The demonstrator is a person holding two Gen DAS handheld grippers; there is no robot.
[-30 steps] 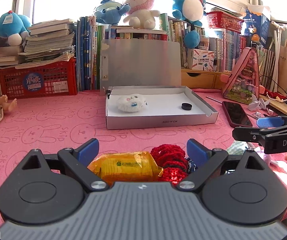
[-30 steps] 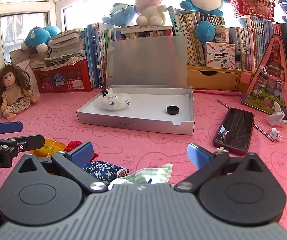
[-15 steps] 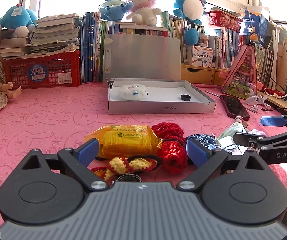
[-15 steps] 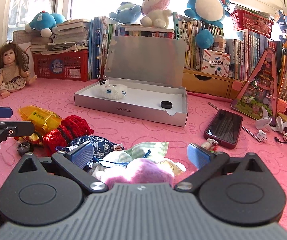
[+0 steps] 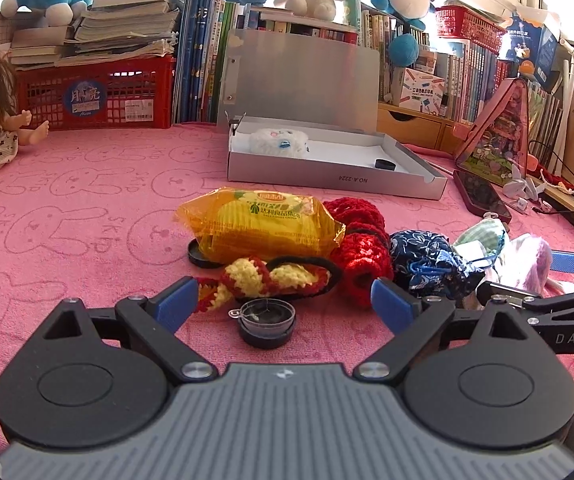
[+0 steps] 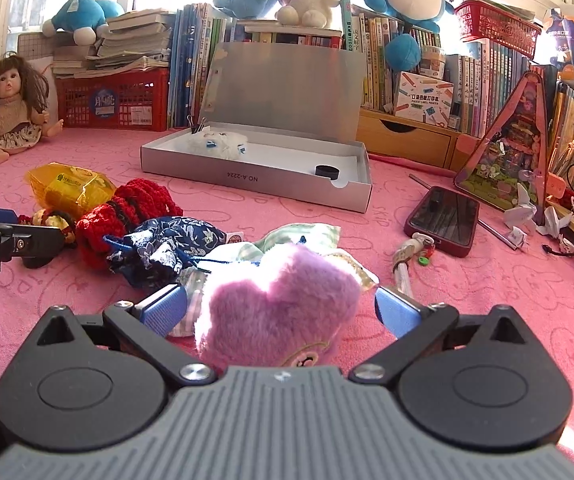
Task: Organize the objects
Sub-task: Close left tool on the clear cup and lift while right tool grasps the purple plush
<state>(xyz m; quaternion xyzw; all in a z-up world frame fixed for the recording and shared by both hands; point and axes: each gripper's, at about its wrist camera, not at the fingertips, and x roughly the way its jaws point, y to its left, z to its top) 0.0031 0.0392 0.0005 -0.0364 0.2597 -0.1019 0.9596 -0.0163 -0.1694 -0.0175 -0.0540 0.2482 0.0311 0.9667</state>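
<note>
At lower centre of the right view, a pink plush heart (image 6: pixel 283 308), barely visible from the left, is framed untouched by the wide-open right hand-held gripper (image 6: pixel 281 308); a small round tin (image 5: pixel 267 322) is likewise framed by the wide-open left hand-held gripper (image 5: pixel 285 304).

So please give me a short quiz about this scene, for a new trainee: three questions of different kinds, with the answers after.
1. True or false: the silver box stands with its lid shut.
2. Which thing lies between the fingers of the right claw? A) the yellow snack packet B) the pink plush heart C) the phone
3. Fill the gap: the small round tin in front of the left claw has a ____ lid.

Key: 1 false, the lid stands open. 2 B; the pads do not press it. 3 clear.
</note>
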